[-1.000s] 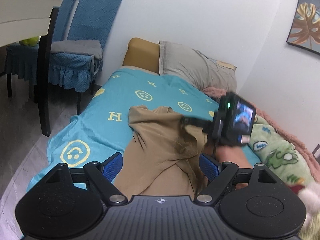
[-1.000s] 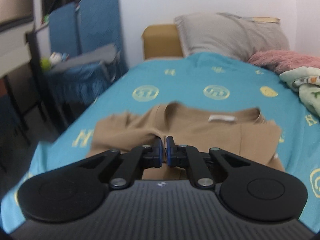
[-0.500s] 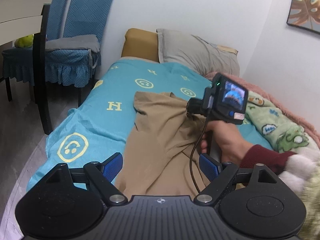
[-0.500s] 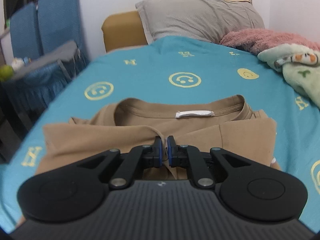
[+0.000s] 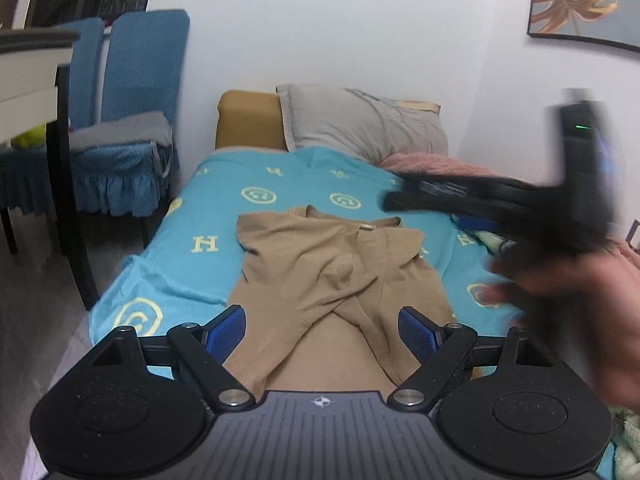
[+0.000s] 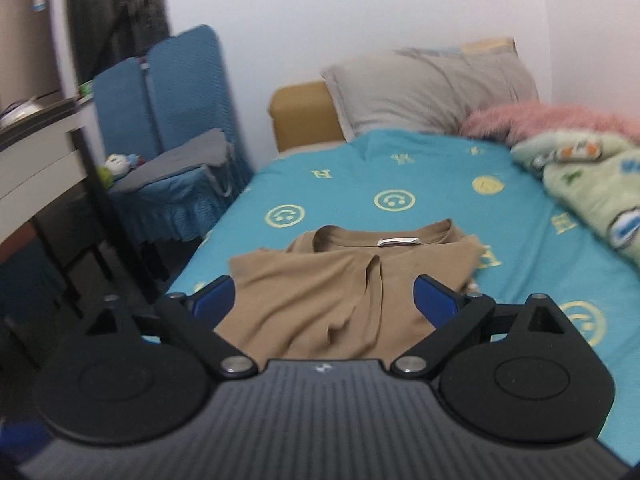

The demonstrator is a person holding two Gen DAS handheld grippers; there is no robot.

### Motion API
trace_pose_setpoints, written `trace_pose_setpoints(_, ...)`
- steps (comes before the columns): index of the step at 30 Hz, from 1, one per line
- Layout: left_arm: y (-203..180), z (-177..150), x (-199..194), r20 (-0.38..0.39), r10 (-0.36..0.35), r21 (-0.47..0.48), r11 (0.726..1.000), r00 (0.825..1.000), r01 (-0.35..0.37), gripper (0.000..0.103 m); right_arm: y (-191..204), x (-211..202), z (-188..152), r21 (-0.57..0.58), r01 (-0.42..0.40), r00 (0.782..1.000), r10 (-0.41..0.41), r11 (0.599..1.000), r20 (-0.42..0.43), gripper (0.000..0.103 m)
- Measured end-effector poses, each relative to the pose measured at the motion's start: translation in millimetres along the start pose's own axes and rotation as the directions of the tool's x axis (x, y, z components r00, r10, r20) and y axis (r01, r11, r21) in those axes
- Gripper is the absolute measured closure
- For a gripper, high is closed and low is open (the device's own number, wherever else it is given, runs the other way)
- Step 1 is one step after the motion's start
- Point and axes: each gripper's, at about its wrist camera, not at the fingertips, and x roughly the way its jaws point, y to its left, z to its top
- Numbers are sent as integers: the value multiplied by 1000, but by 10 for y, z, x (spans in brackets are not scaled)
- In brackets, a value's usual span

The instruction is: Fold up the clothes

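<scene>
A: What's hard to read?
B: The right gripper (image 5: 404,196) is a blur at 3 o'clock in the left view.
A: The shirt?
B: The tan shirt (image 6: 340,292) lies on the teal bedsheet (image 6: 440,208), below both grippers. Right jaws opening, empty; left gripper (image 5: 320,328) spread, empty.
A: Room?
B: Bare sheet toward 12.

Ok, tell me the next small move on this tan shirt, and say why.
Probably bring the left gripper down to pinch the bottom hem of the tan shirt and fold it up toward the collar. Both sides already lie folded over the middle, the right gripper is opening with nothing between its fingers, and the left is open just over the near edge.
</scene>
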Motion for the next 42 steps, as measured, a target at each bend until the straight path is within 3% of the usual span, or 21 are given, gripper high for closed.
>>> trace_pose_setpoints(5,82,49,-77,-23,12,-18,1000,1000,-13,18,62,-1011,-275,-19,-11,1000,11,1000,20,5)
trace_pose_setpoints(8,264,119,-117,-48,5,-110,994,999,-11,18,22,-1521,-487,12,-8,999,7,1000,35,5)
trace_pose_setpoints(12,465,123,-169,-103,11,-197,980,995,-31,17,-92,-1985,-752,70,9,998,-13,997,59,5)
trace_pose_setpoints(16,682,86,-202,-198,-22,-288,957,980,-36,17,-243,-2132,-889,110,14,998,-21,994,58,5)
trace_pose_setpoints(19,964,48,-203,-277,-93,-392,919,956,-24,18,-355,-2127,-929,149,27,998,-34,989,48,5)
trace_pose_setpoints(24,1651,-53,-319,-343,-209,-563,826,916,-23,19,-506,-2025,-1006,223,14,1000,-15,975,5,5)
trace_pose_setpoints(29,2109,-220,-428,-394,-224,-487,874,891,4,22,-570,-1868,-1068,304,-14,998,32,953,-54,5)
trace_pose_setpoints(34,2301,-629,-405,-443,-360,-485,866,821,119,31,-520,-1827,-1089,291,-8,996,32,957,-78,5)
trace_pose_setpoints(36,2360,-790,-368,-448,-429,-527,835,784,156,44,-513,-1814,-1096,285,0,996,26,959,-88,5)
trace_pose_setpoints(37,2422,-842,-363,-425,-455,-563,810,783,165,46,-513,-1805,-1102,284,4,995,23,959,-93,5)
trace_pose_setpoints(39,2489,-914,-342,-426,-460,-549,816,779,182,46,-513,-1780,-1107,289,11,994,20,957,-104,5)
trace_pose_setpoints(42,2468,-1029,-265,-498,-459,-509,842,736,181,53,-516,-1737,-1110,297,19,993,16,955,-116,5)
